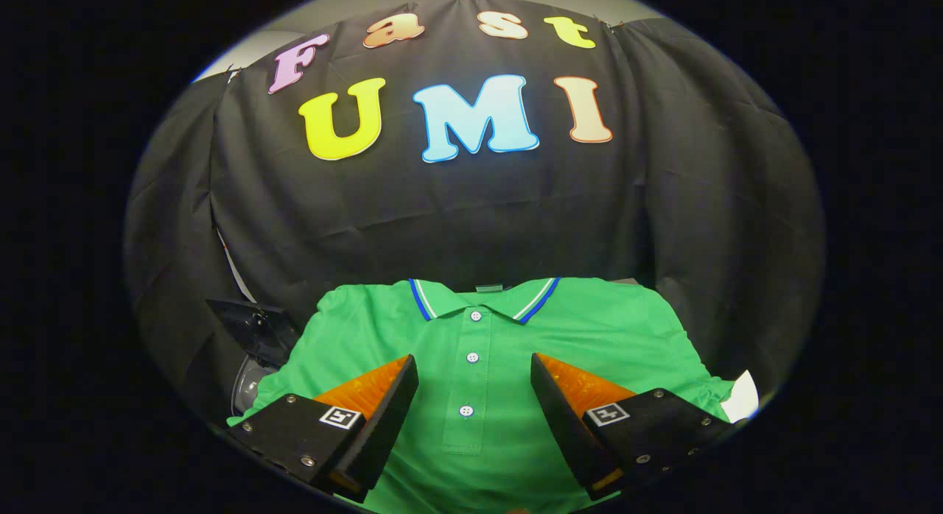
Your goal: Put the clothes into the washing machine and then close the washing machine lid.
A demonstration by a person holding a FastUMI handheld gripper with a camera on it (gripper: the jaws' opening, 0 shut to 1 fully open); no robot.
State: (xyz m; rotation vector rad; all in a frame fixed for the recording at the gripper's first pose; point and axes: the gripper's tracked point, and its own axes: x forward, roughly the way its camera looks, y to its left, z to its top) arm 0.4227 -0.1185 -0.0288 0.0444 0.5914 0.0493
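Note:
A green polo shirt (pixel 589 330) with a blue-and-white striped collar and white buttons lies spread flat, collar toward the booth's wall. My gripper (pixel 474 367) hovers open above its chest, one finger on each side of the button placket, with nothing held between them. Beyond the left finger, past the shirt's sleeve, a dark hinged lid (pixel 247 322) stands raised over a round opening (pixel 250 385) of what looks like the washing machine, mostly hidden by the shirt and the finger.
Black cloth hangs close behind the shirt and wraps around both sides. A small white patch of surface (pixel 742 396) shows past the shirt's right sleeve, beside the right finger.

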